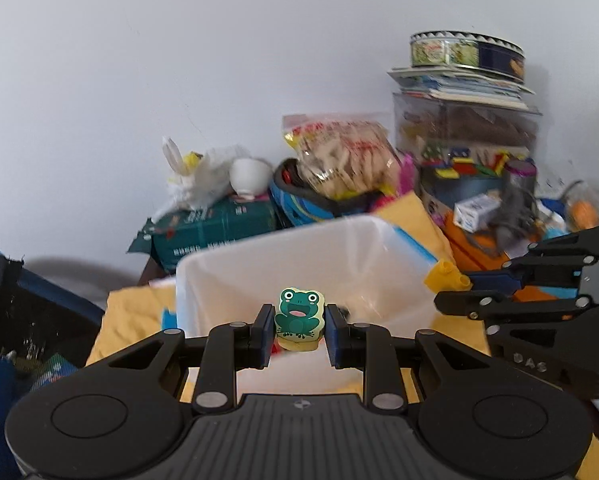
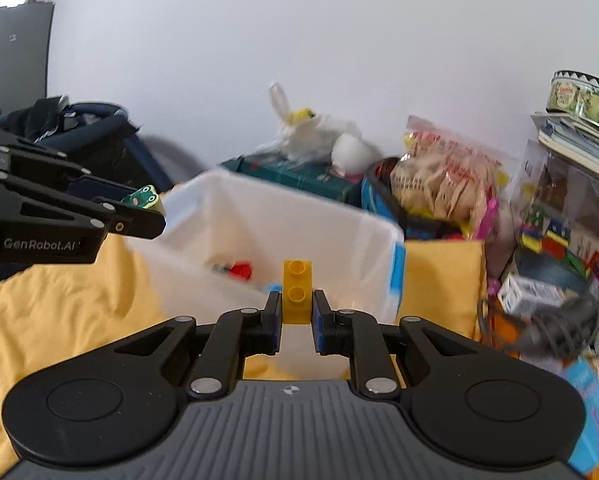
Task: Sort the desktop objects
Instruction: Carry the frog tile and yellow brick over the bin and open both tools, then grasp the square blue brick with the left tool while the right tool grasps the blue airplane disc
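My left gripper [image 1: 298, 330] is shut on a green frog eraser [image 1: 298, 317] with a pale yellow body, held above the near rim of a white plastic bin [image 1: 267, 268]. My right gripper [image 2: 296, 316] is shut on a yellow two-stud brick [image 2: 297, 292], also just short of the white bin [image 2: 203, 216]. The brick [image 1: 447, 276] and the right gripper's fingers [image 1: 479, 304] show at the right of the left wrist view. The frog [image 2: 143, 198] and the left gripper's fingers [image 2: 139, 222] show at the left of the right wrist view. Small red and blue toys [image 2: 239, 270] lie inside the bin.
A yellow cloth [image 2: 59, 312] covers the table. Behind the bin stand a green box [image 1: 215, 228], a white plush rabbit [image 1: 195, 176], a snack bag [image 1: 343, 156] in a blue basket, and a clear box [image 1: 467, 132] topped by books and a round tin [image 1: 465, 50]. A dark bag [image 1: 27, 312] sits left.
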A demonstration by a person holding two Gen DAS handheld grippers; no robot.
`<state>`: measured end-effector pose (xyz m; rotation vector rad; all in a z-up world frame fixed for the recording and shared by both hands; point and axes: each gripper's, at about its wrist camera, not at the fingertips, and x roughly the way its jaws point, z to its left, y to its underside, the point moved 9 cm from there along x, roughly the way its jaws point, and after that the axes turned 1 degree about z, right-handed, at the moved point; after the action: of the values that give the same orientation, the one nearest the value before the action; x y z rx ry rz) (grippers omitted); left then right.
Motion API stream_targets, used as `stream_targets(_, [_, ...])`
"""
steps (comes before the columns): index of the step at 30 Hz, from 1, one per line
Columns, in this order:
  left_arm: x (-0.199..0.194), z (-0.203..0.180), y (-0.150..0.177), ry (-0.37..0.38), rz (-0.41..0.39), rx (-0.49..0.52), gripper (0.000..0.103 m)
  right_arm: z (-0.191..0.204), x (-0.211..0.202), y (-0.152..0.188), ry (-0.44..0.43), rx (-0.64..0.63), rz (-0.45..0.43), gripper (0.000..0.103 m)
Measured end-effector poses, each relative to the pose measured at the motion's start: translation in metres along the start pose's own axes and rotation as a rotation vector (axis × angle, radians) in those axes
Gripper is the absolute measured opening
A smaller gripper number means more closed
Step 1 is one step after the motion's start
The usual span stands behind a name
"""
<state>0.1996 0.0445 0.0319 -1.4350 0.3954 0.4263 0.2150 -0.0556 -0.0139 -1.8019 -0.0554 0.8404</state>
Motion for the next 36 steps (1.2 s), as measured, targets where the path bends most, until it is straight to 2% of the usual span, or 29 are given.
stream_targets(4, [0.027,0.008,-0.013,-0.018,0.011,0.016,0.029,-0.008,0.028,-0.019,0.021,0.004,0.006,0.017])
stream_targets(7, [0.05,0.019,-0.016,-0.012,0.043,-0.023,0.029,-0.015,0.046,-0.026,0.029,0.027,0.014,0.017])
stream_targets(12, [0.091,0.031,0.006,-0.035,0.131,-0.048,0.031,-0.023,0.071,-0.02,0.049,0.066,0.041,0.02])
stream_targets(13, [0.092,0.032,0.01,-0.029,0.137,-0.06,0.034,-0.024,0.074,-0.017,0.049,0.065,0.056,0.028])
stream_targets(14, [0.089,0.031,0.012,-0.021,0.131,-0.063,0.038,-0.024,0.076,-0.013,0.047,0.063,0.066,0.03])
stream_targets(15, [0.083,0.03,0.013,-0.019,0.109,-0.061,0.042,-0.024,0.073,-0.01,0.045,0.067,0.066,0.03])
stream_targets(20, [0.041,0.022,0.026,0.025,0.03,-0.062,0.044,-0.025,0.045,-0.003,0.002,0.123,0.022,0.03])
stream_targets(22, [0.031,0.016,0.041,0.032,0.039,-0.041,0.047,-0.02,0.034,0.006,-0.031,0.13,0.017,0.03])
stream_targets(25, [0.033,0.002,0.079,0.044,0.117,-0.018,0.048,-0.011,0.027,0.031,-0.033,0.118,0.052,0.03])
stream_targets(28, [0.05,-0.007,0.116,0.054,0.226,-0.079,0.048,-0.003,0.032,0.061,-0.038,0.117,0.123,0.03])
stream_targets(30, [0.062,-0.011,0.134,0.041,0.262,-0.13,0.048,0.002,0.038,0.083,-0.051,0.126,0.183,0.03])
stream_targets(33, [0.077,-0.019,0.149,0.03,0.299,-0.131,0.047,0.008,0.045,0.104,-0.053,0.118,0.241,0.03])
stream_targets(34, [0.082,-0.021,0.153,0.036,0.318,-0.129,0.046,0.008,0.045,0.108,-0.052,0.119,0.25,0.03])
stream_targets(35, [0.087,-0.022,0.156,0.039,0.33,-0.125,0.039,0.01,0.046,0.112,-0.054,0.119,0.26,0.03])
stream_targets(36, [0.09,-0.019,0.158,0.03,0.333,-0.132,0.036,0.01,0.046,0.114,-0.057,0.119,0.266,0.03])
